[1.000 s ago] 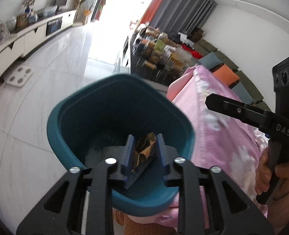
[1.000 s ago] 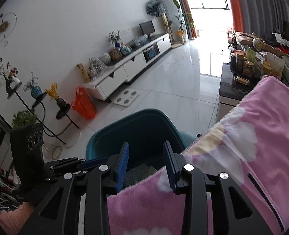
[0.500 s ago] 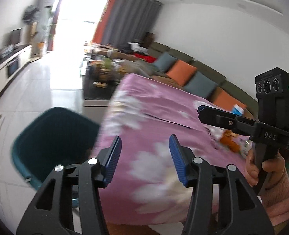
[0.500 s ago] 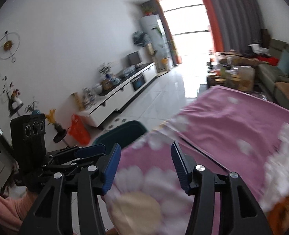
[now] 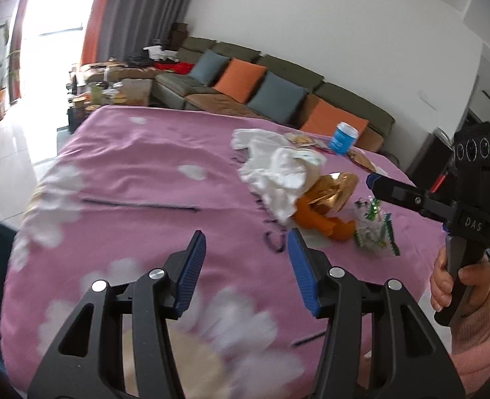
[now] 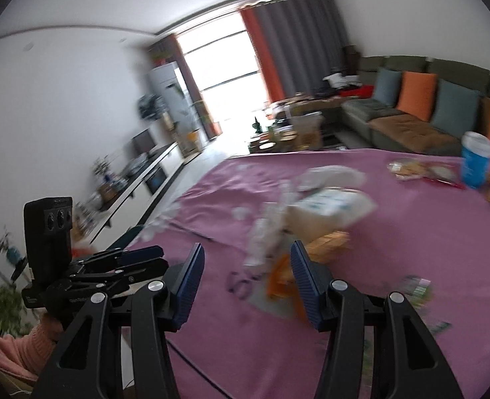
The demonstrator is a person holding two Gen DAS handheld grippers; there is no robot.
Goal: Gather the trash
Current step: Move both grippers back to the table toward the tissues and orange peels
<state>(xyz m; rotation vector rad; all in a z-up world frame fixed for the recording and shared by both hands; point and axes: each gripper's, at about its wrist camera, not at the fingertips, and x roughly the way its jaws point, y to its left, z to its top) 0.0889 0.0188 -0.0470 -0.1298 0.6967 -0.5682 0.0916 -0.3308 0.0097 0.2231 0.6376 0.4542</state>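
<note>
Pink flowered cloth covers the desk (image 5: 138, 166), where both the left gripper (image 5: 246, 266) and right gripper (image 6: 245, 282), jaws apart and empty, face the trash pile (image 5: 298, 186) at far right, so reaching comes next.

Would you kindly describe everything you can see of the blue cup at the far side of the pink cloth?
The blue cup is a small tub-shaped container, blue-walled with pale markings too small to read and a white rim or lid on top. It looks like plastic or coated paper. It stands upright near the far edge of the pink cloth, in front of the sofa, with flat snack wrappers lying beside it. Neither gripper touches it.
</note>
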